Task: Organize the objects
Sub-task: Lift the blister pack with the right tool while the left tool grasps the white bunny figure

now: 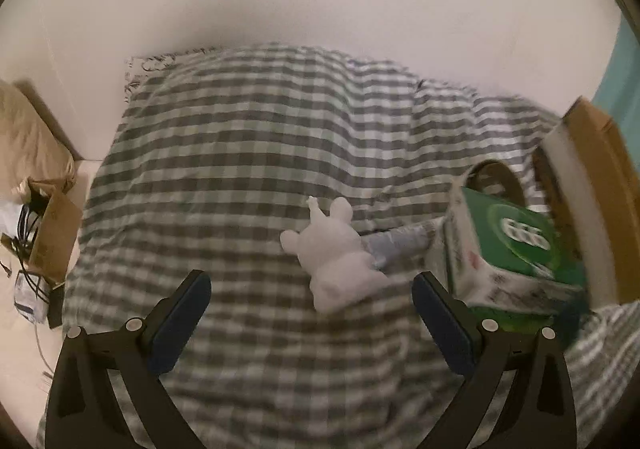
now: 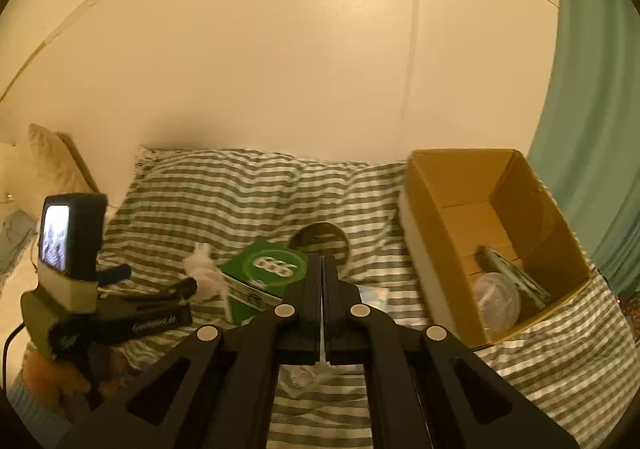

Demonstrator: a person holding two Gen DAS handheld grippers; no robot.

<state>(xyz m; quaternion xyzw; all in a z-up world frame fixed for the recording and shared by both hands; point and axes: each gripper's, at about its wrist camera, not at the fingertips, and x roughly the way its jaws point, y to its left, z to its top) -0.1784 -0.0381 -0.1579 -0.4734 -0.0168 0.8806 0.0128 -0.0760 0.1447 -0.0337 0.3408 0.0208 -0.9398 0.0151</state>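
1. Looks like the pickup stage: the left gripper (image 1: 312, 313) hangs over the checked blanket (image 1: 240, 153) with its fingers spread wide, nothing in them.
2. Right gripper (image 2: 322, 261) has its fingers pressed together, empty as far as I can tell.
3. Next move, I'd guess: drop onto the white plush bunny (image 1: 336, 265), squeeze gently, carry it to the cardboard box (image 2: 480, 209).
4. Bunny's soft, lying on the blanket just beside the green carton (image 1: 516, 245).

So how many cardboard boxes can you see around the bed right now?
2. One open cardboard box sits on the checked bedspread at the right, holding a few items. A smaller cardboard box sits off the bed's left side, with cables. Others may be out of view.
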